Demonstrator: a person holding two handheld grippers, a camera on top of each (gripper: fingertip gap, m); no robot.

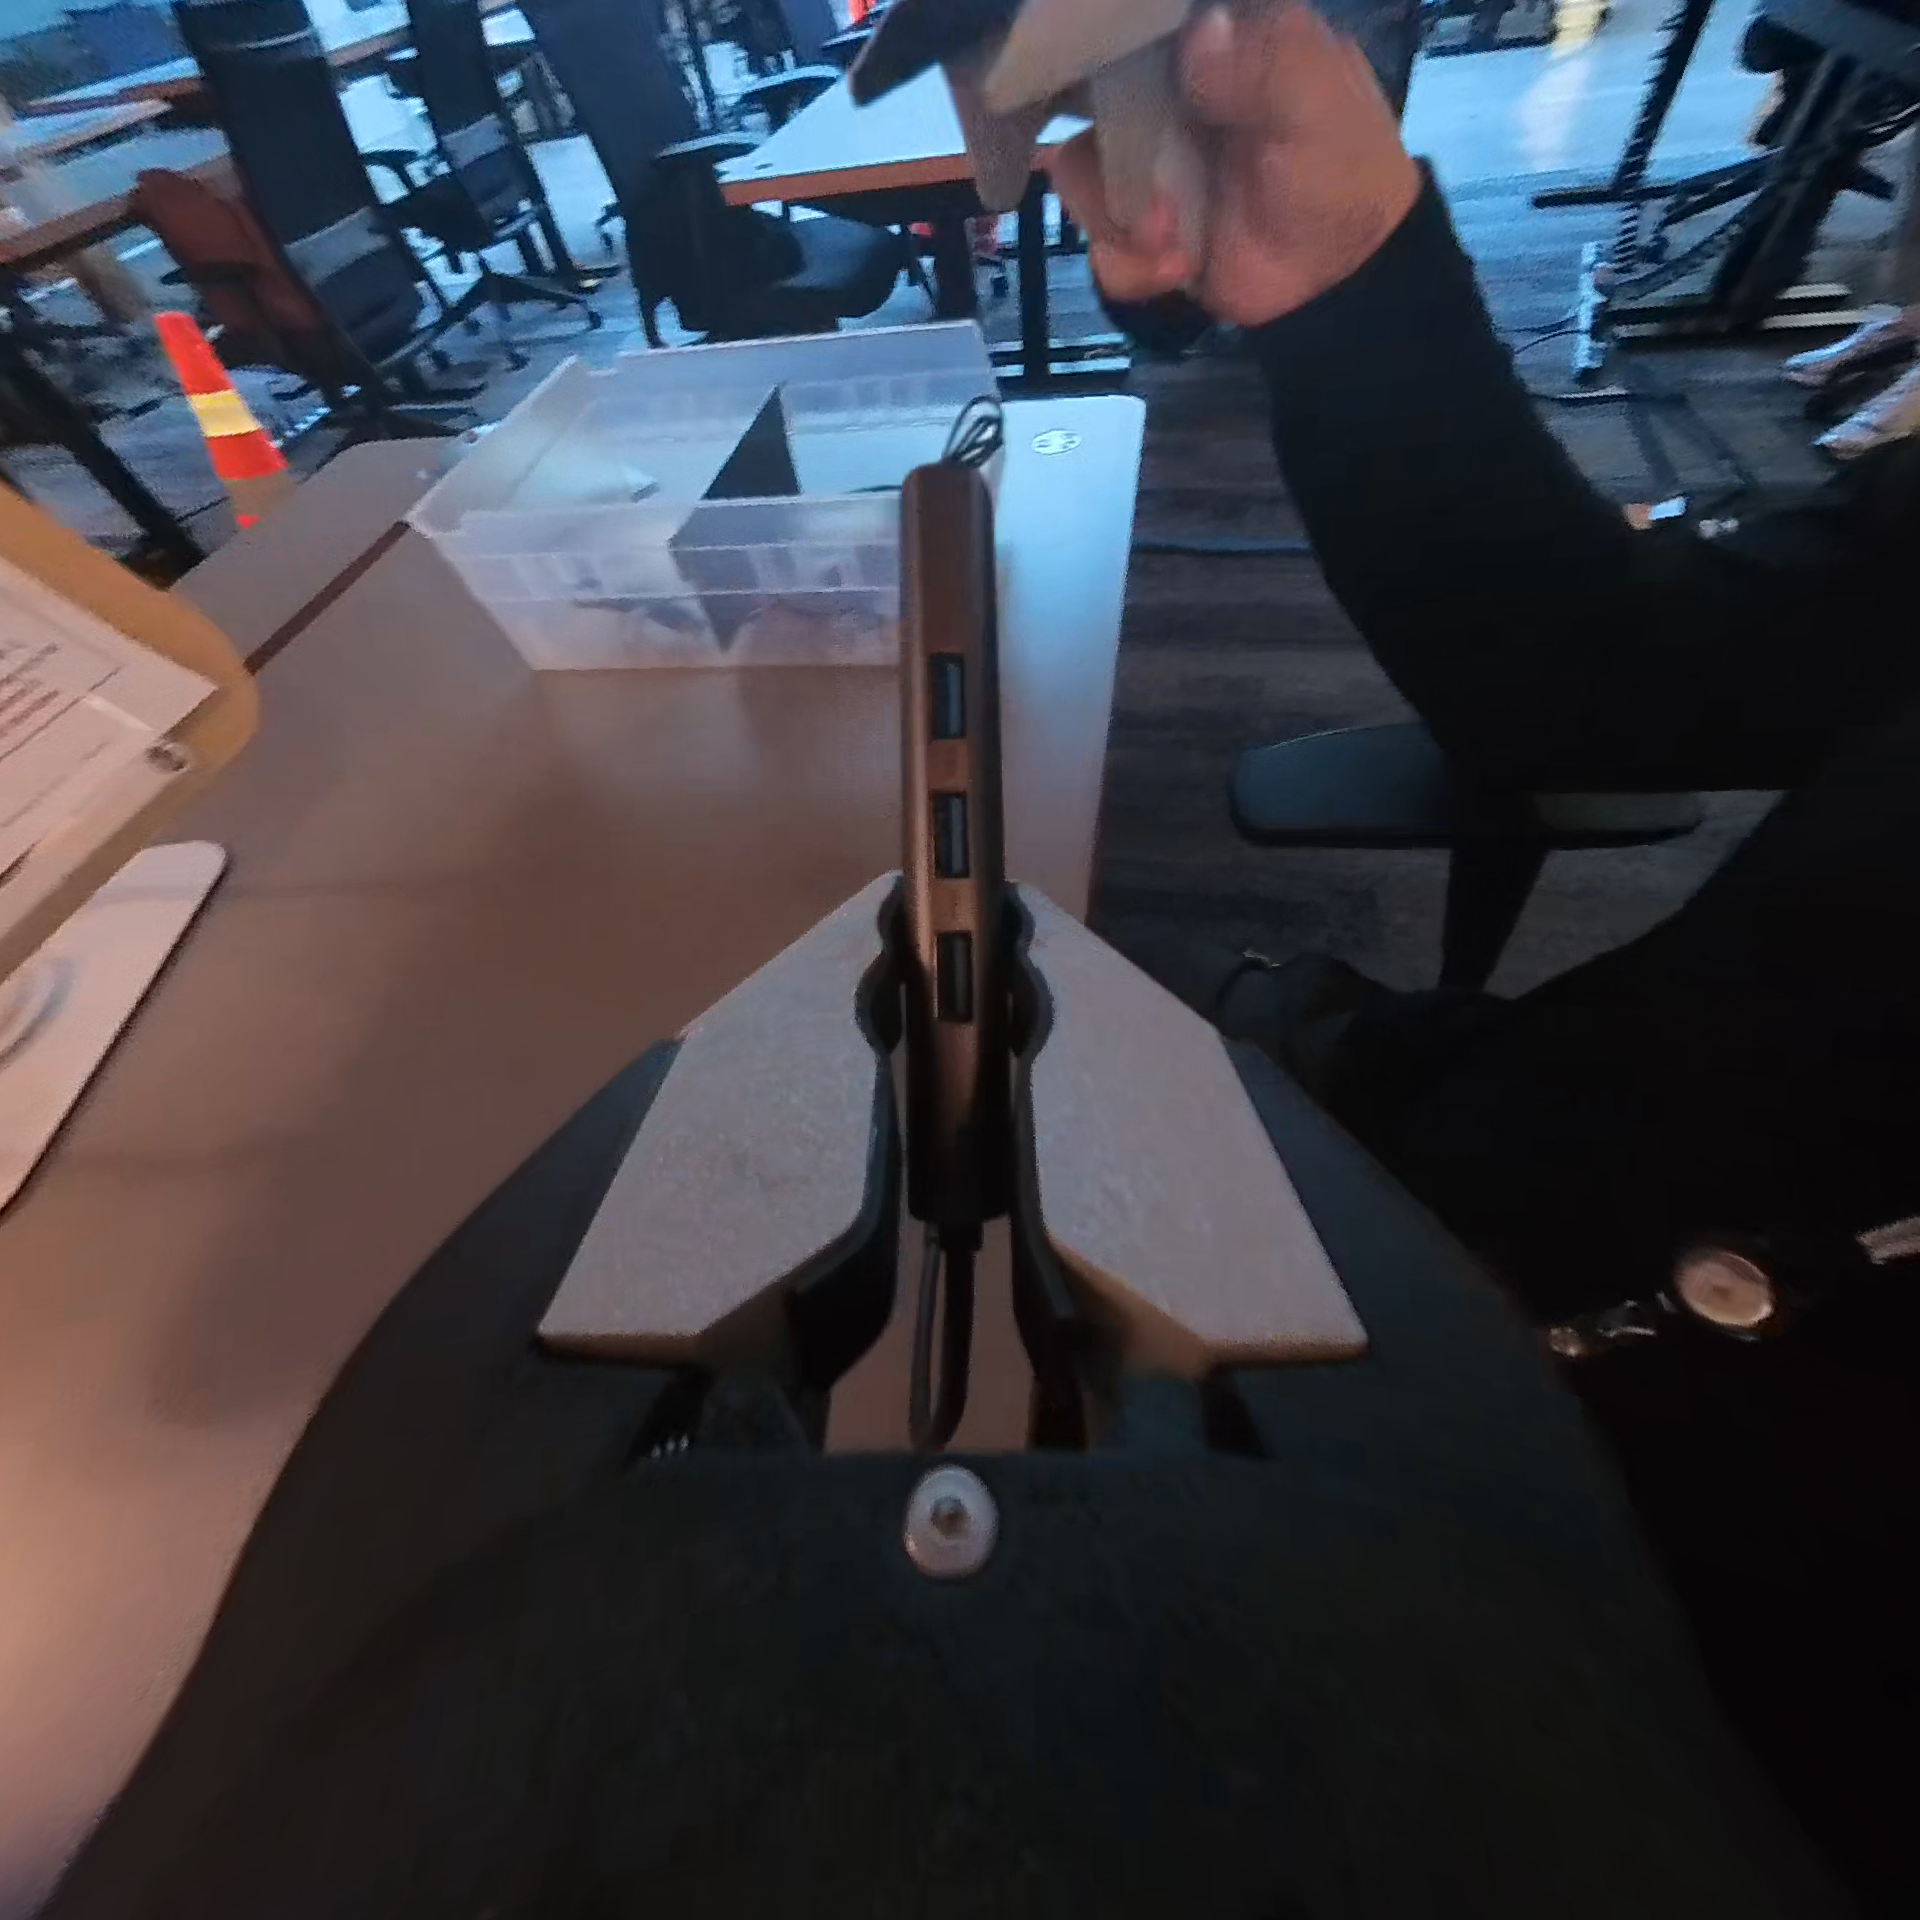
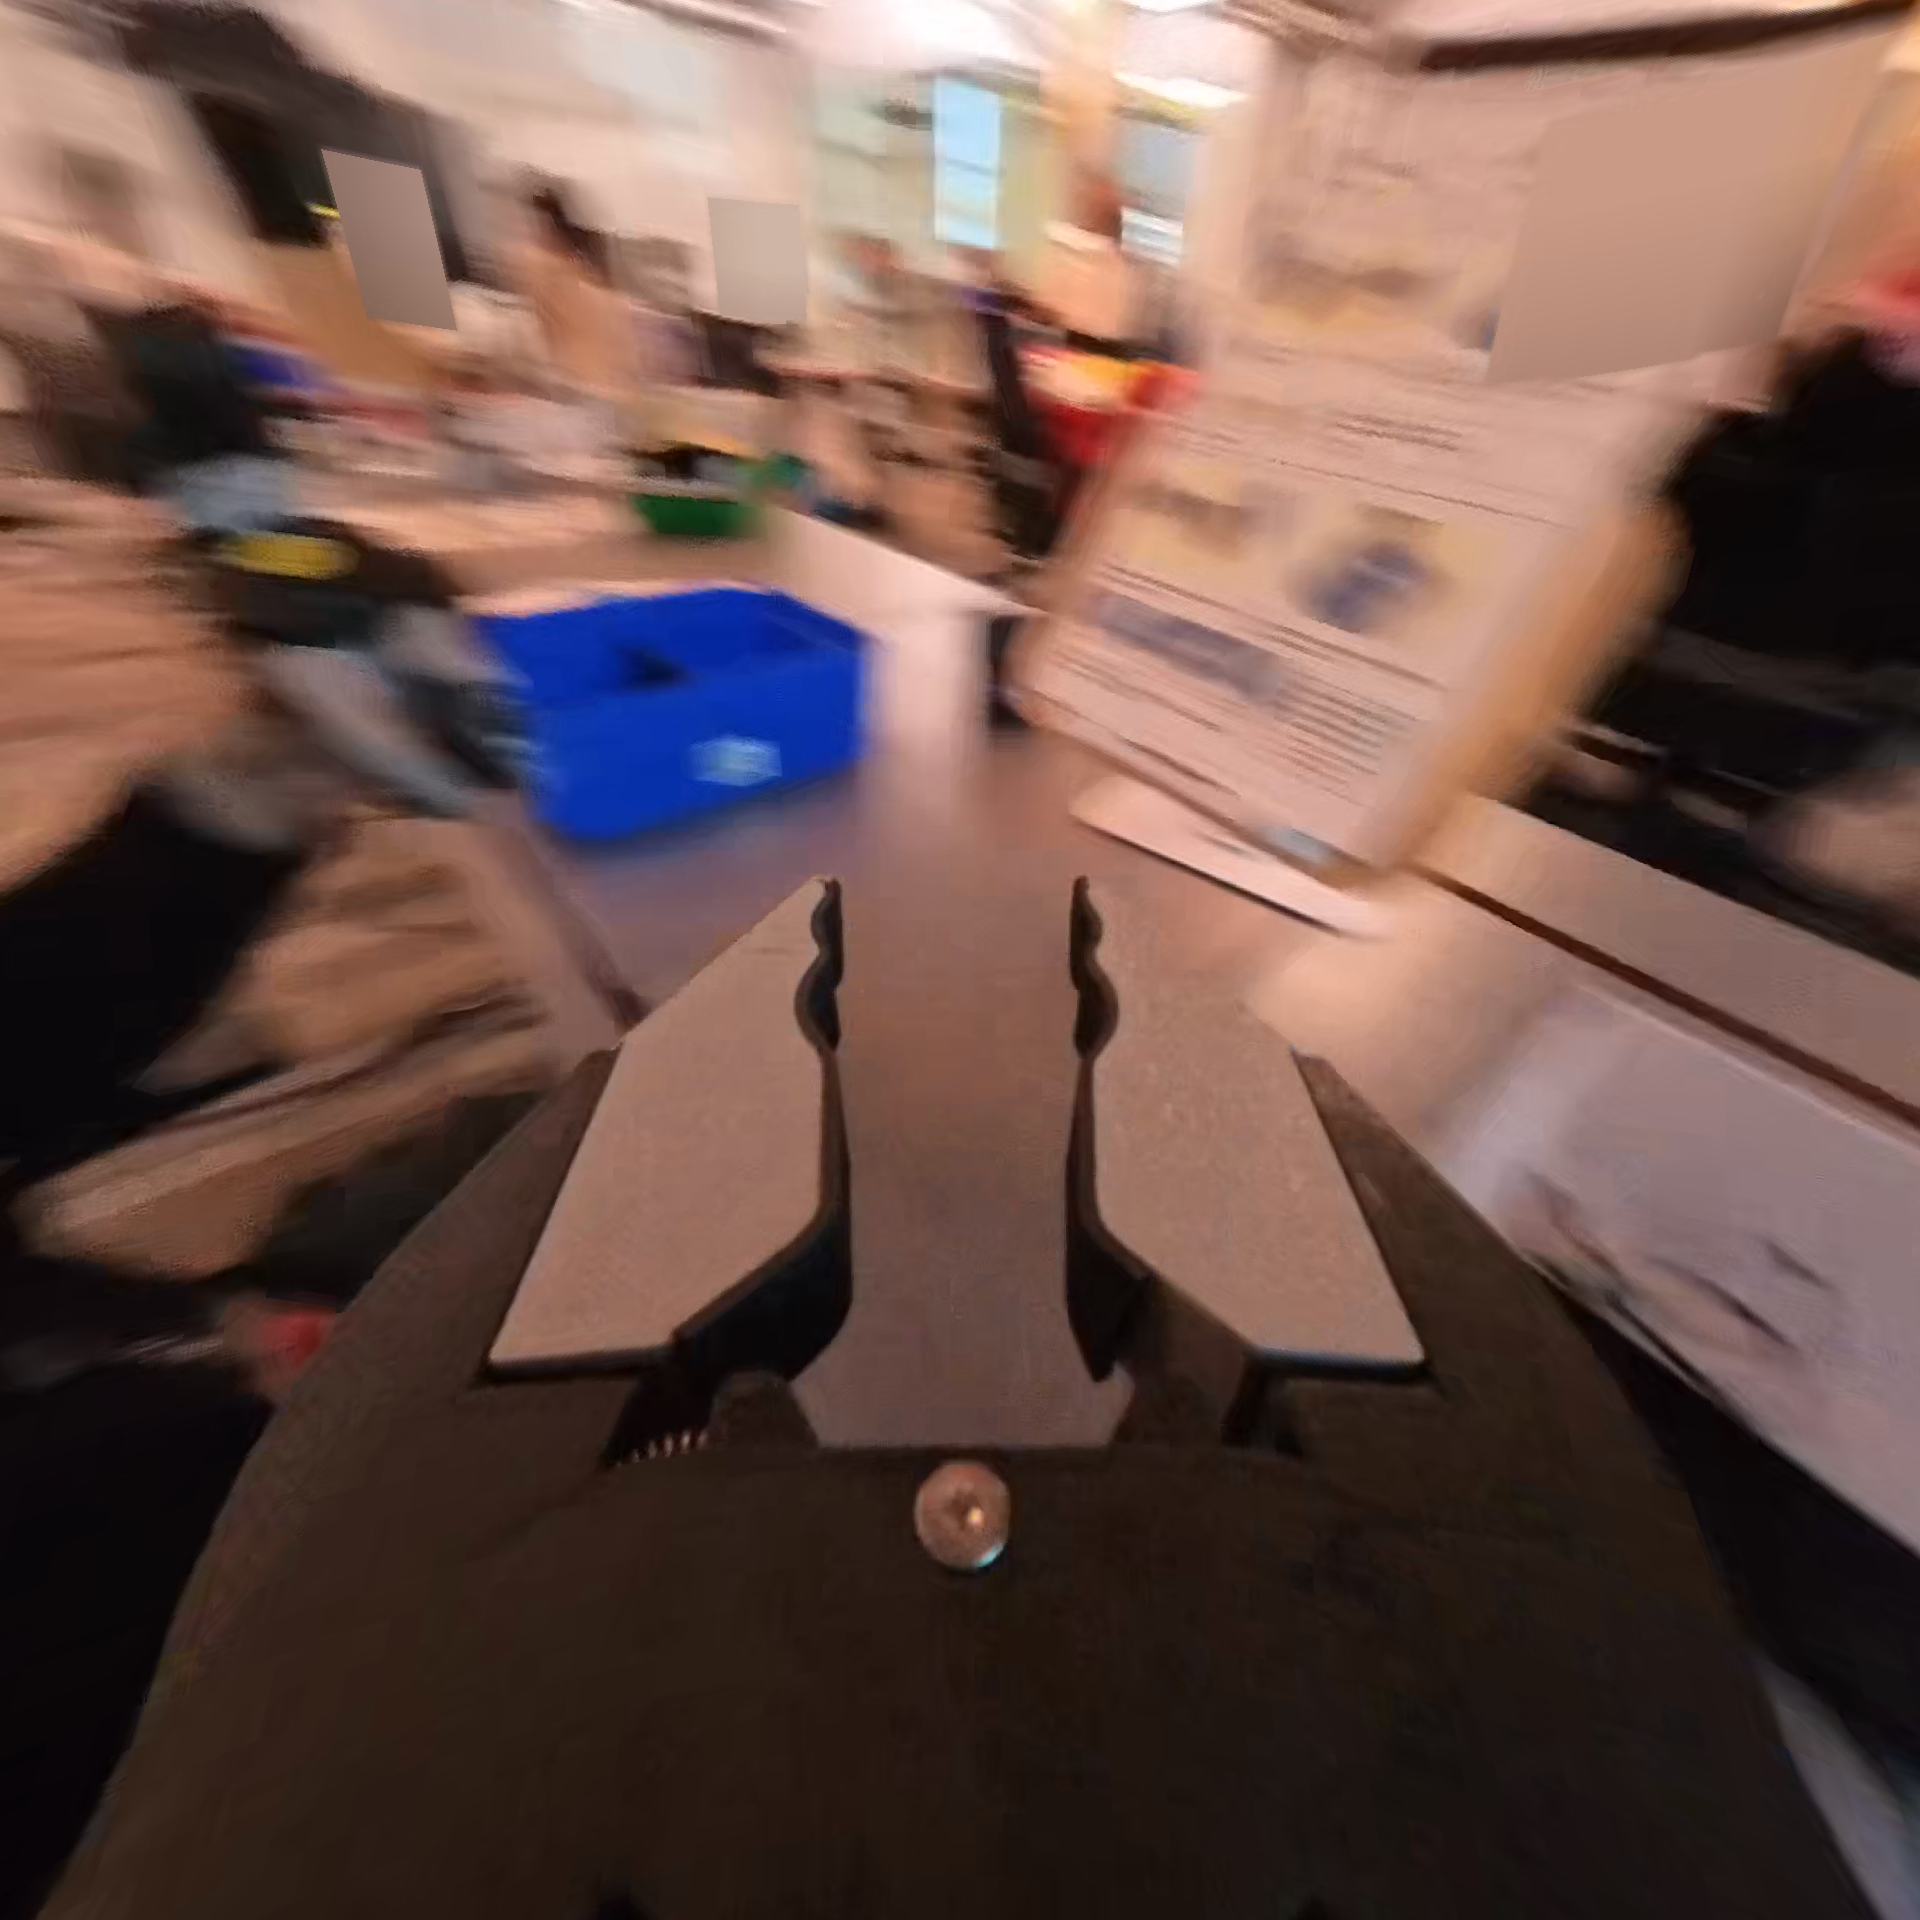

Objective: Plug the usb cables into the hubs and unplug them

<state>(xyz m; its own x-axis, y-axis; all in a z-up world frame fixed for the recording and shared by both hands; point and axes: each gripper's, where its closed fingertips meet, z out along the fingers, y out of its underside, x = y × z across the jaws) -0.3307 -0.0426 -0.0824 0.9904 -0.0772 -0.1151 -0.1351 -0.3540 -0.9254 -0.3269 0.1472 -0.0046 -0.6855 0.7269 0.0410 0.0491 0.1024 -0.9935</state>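
A: What does the left claw (image 1: pixel 951 935) hold?

B: A grey hub (image 1: pixel 948 769), clamped on edge, three ports facing the camera, its cable trailing back between the fingers.

A: And the right claw (image 2: pixel 954 914)?

B: Spread apart and empty; that view is badly blurred.

A: Surroundings?

B: A brown bench (image 1: pixel 499 894) with a clear bin (image 1: pixel 665 551), an office of chairs beyond. The sign's (image 1: pixel 73 707) writing stays unread.

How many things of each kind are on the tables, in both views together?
Slim metallic USB hub, held by left tool: 1
Clear plastic bin: 1
Blue plastic bin: 1
Printed sign board: 1
Total: 4
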